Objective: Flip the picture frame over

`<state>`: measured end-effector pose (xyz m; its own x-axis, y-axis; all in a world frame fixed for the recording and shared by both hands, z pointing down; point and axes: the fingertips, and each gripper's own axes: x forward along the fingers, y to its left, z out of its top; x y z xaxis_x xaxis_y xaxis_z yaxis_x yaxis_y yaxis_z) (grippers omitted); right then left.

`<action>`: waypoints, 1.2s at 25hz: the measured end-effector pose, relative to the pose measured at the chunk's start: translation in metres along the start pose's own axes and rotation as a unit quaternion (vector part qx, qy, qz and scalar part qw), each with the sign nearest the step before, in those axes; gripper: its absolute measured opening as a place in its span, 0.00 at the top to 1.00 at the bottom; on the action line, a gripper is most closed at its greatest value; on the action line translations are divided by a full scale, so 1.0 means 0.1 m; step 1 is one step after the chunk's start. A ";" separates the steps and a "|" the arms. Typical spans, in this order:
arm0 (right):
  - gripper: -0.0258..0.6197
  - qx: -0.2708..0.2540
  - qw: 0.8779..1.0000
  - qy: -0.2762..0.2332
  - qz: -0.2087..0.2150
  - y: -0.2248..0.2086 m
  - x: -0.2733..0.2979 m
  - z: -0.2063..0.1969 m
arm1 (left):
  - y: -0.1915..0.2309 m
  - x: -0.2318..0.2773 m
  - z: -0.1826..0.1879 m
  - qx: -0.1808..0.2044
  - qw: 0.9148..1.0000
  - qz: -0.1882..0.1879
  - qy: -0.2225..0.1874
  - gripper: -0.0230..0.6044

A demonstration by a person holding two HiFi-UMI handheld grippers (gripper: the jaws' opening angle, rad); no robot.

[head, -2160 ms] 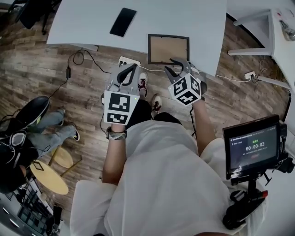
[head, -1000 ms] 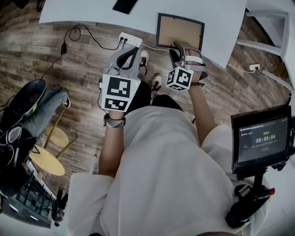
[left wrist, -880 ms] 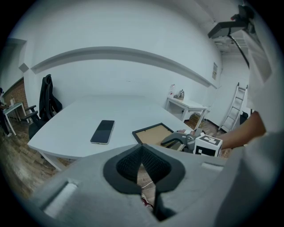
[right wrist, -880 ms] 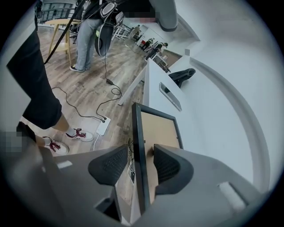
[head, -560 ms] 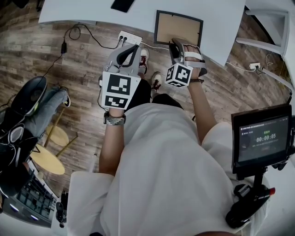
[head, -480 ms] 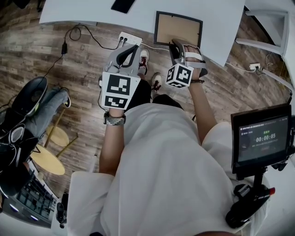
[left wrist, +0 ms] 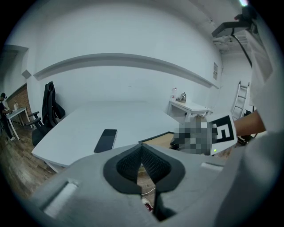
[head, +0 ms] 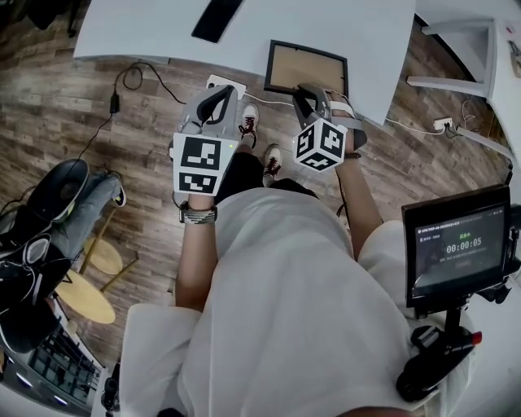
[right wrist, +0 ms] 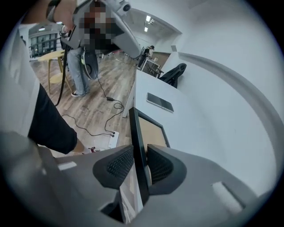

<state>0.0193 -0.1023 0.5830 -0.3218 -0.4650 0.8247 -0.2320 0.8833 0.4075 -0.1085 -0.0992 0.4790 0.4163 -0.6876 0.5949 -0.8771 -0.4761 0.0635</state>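
Observation:
The picture frame [head: 306,67], black-rimmed with its brown backing up, lies near the front edge of the white table [head: 342,24]. My right gripper [head: 312,89] has just been closing its jaws, and they hold the frame's near rim. In the right gripper view the black rim [right wrist: 135,128] runs between the pads of that gripper [right wrist: 141,162], and both pads press on it. My left gripper [head: 221,91] hangs over the floor, left of the frame and just in front of the table. Its pads meet with nothing between them [left wrist: 142,165]. The frame [left wrist: 162,139] shows beyond them.
A black phone [head: 216,18] lies on the table left of the frame. On the floor under the table edge sits a power strip [head: 224,81] with cables. A monitor on a stand [head: 452,248] is at my right. A seated person [head: 49,220] and round stools [head: 85,297] are at left.
The right gripper's jaws, wide apart around the frame's near rim a second ago, have closed onto it, and the hand has risen slightly. The left gripper stays shut.

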 end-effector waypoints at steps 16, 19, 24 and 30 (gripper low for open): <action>0.83 0.298 0.948 -0.071 0.084 -0.68 -0.32 0.23 | 0.13 0.30 0.29 0.005 1.000 -0.013 -0.028 0.96; 0.83 0.353 0.925 -0.090 0.104 -0.74 -0.37 0.27 | 0.14 0.31 0.34 0.005 0.999 -0.015 -0.031 0.96; 0.83 0.401 0.900 -0.107 0.136 -0.75 -0.36 0.23 | 0.15 0.34 0.29 0.004 0.999 -0.016 -0.032 0.96; 0.83 0.407 0.872 -0.102 0.251 -0.82 -0.34 0.25 | 0.13 0.37 0.29 -0.002 0.999 -0.030 -0.031 0.96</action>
<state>0.0266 -0.1605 0.5119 -0.7079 -0.1069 0.6981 -0.5632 0.6819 -0.4667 -0.0976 -0.1472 0.4787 0.4814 -0.6913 0.5389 -0.8514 -0.5149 0.1000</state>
